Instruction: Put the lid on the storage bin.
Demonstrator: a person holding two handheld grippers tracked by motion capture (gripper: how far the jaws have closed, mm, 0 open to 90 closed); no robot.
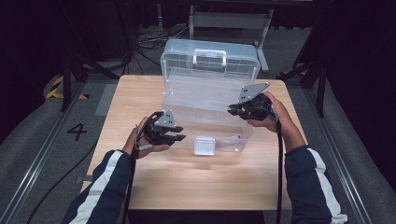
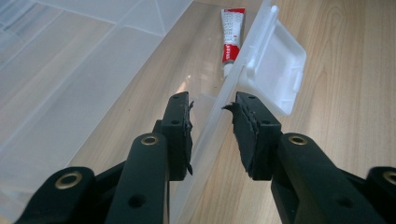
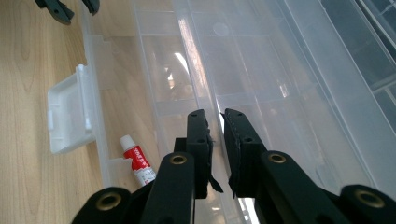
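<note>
Both tools work at a clear plastic storage box [image 1: 210, 107] that stands open in the middle of the wooden surface [image 1: 187, 182], its lid [image 1: 210, 58] tipped up at the 12 o'clock side with a handle on its top edge. Held in the person's left hand [image 1: 140, 142], the left tool [image 1: 180, 135] sits at about 9 o'clock from the box's white latch [image 1: 205, 145], near the front left corner. In the left gripper view its jaws stand a narrow way apart and straddle the thin front wall [image 2: 219, 107] of the box; a gap shows on each side of the wall, so the pads do not press on it. The right hand [image 1: 275, 116] holds the right tool [image 1: 232, 111] over the right end of the box, at about 3 o'clock from its middle. In the right gripper view its jaws are drawn nearly together with a slim gap left, above the transparent right wall [image 3: 219, 100]; whether they pinch that wall I cannot tell. A small red and white tube [image 3: 137, 163] lies on the box floor just behind the front wall, near the latch. Dark sleeves [image 1: 107, 186] with white stripes enter from 6 o'clock.
</note>
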